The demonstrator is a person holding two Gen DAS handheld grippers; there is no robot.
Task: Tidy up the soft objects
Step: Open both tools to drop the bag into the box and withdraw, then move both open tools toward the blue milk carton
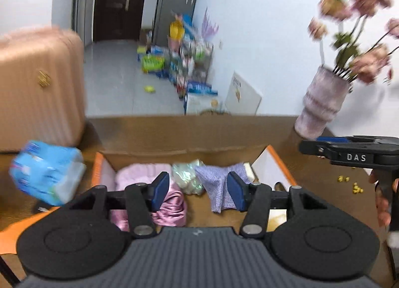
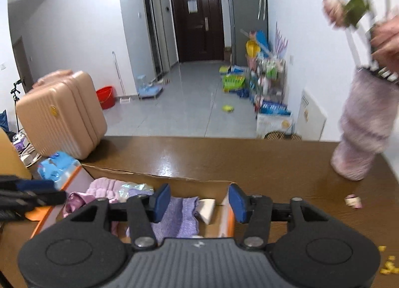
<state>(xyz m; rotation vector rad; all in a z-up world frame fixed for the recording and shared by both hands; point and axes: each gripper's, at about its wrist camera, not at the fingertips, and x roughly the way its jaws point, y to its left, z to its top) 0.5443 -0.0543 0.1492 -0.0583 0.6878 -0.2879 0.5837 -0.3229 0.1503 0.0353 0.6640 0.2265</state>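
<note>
In the left wrist view, the left gripper (image 1: pixel 197 192) hangs with fingers released and empty at lower centre, over the cardboard box (image 1: pixel 174 135) holding a lilac cloth (image 1: pixel 217 183). In the right wrist view, the right gripper (image 2: pixel 199 203) is likewise spread and empty above that cloth (image 2: pixel 179 215).

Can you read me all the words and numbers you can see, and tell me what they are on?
"DAS": white letters on the right hand-held gripper, seen from the left wrist.
Blue tissue pack: print too blurred to read.
Paper on the dark door: too small to read.
Packages on the floor: too blurred.
</note>
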